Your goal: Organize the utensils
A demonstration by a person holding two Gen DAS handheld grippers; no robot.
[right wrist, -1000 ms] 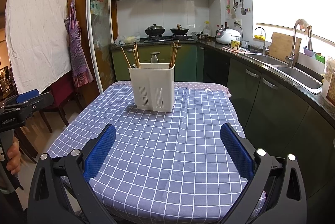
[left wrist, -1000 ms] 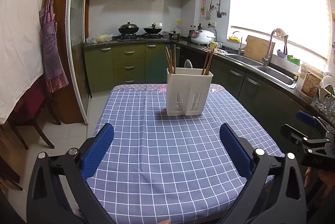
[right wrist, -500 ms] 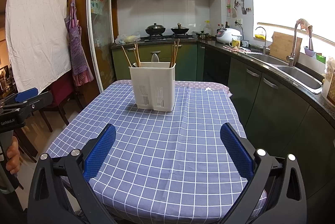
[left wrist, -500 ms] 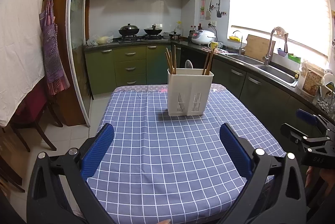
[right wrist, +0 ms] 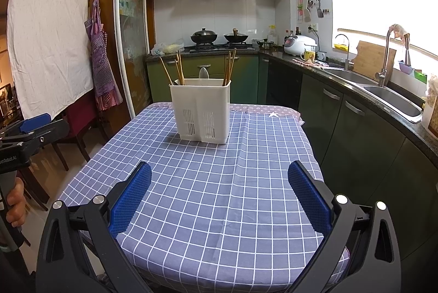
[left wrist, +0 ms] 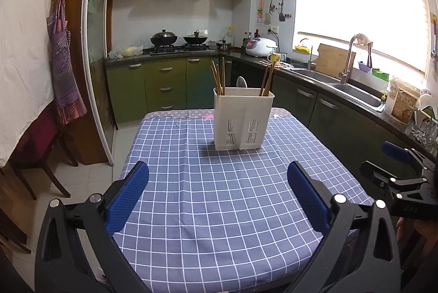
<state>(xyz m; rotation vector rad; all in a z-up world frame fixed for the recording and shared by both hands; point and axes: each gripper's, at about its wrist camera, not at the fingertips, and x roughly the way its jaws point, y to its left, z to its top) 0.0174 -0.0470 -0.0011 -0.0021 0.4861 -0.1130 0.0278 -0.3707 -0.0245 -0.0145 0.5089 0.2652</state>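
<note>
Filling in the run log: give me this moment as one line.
left gripper: open, empty | right gripper: open, empty | utensil holder: upright on table, holds chopsticks, spoon

I see a blue tablecloth [left wrist: 219, 197] checked with white lines, a white utensil holder [left wrist: 242, 119] holding brown chopsticks [left wrist: 218, 79], green cabinets [left wrist: 164, 85], a purple checked apron [right wrist: 102, 74], and blue pads [right wrist: 130, 200].

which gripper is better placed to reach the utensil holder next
Left, only slightly. Both hand-held grippers are open, empty and short of the holder. The left sees it near centre; the right sees it off to its left.
</note>
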